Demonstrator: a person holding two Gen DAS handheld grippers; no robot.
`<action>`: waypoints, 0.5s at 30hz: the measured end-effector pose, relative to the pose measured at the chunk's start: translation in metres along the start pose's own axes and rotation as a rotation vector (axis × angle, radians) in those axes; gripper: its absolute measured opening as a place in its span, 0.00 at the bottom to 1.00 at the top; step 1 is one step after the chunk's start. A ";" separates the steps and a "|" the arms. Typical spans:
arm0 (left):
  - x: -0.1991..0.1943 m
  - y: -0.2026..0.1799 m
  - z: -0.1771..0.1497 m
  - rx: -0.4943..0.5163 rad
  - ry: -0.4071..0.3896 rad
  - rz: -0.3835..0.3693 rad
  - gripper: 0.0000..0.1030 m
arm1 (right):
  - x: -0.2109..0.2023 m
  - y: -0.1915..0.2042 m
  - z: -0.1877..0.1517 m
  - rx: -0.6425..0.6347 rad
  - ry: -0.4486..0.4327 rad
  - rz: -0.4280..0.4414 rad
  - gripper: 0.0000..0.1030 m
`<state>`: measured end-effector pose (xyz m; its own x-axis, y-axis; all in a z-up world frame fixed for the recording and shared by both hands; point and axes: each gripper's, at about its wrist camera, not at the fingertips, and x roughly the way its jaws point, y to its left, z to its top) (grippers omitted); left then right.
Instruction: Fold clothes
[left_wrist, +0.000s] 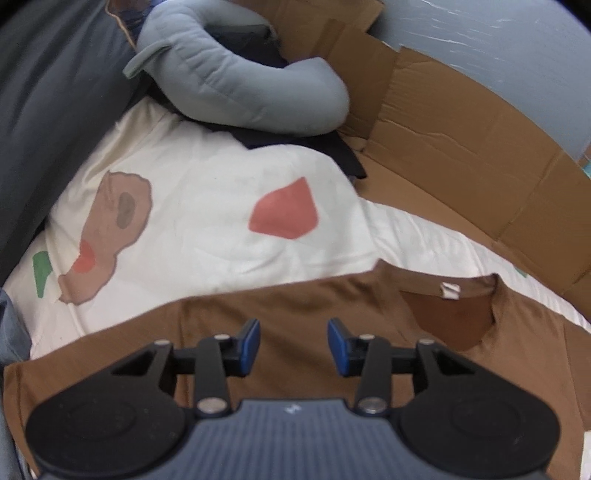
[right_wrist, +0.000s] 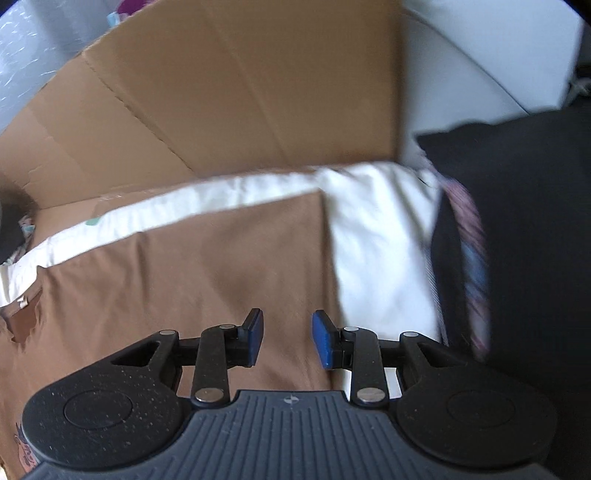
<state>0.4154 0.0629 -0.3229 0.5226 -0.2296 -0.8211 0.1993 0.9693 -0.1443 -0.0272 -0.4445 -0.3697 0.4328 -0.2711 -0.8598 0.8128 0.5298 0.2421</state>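
Observation:
A brown T-shirt (left_wrist: 295, 306) lies flat on a white sheet (left_wrist: 207, 206), its neckline with a white label (left_wrist: 450, 290) off to the right. My left gripper (left_wrist: 294, 347) hovers open over the shirt's upper part, with nothing between its blue pads. In the right wrist view the same brown T-shirt (right_wrist: 184, 266) shows a straight right-hand edge on the white sheet (right_wrist: 376, 240). My right gripper (right_wrist: 287, 339) stands open just above that edge, empty.
A grey padded cushion (left_wrist: 236, 74) and dark clothes (left_wrist: 332, 147) lie at the back. Cardboard walls (left_wrist: 480, 155) (right_wrist: 240, 92) border the sheet's far side. A dark garment with a patterned lining (right_wrist: 517, 240) sits right of the shirt. Grey fabric (left_wrist: 55, 92) rises on the left.

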 end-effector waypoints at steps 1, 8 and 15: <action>-0.001 -0.003 -0.001 0.004 0.001 -0.004 0.42 | -0.001 -0.003 -0.003 0.021 0.003 0.001 0.35; -0.006 -0.022 -0.004 0.029 0.005 -0.024 0.44 | -0.007 -0.023 -0.026 0.168 0.020 0.006 0.35; -0.004 -0.039 -0.005 0.052 0.015 -0.039 0.44 | -0.010 -0.039 -0.045 0.308 0.045 0.009 0.35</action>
<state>0.4012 0.0268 -0.3173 0.5008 -0.2656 -0.8238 0.2624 0.9535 -0.1479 -0.0807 -0.4260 -0.3906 0.4286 -0.2278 -0.8743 0.8918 0.2618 0.3690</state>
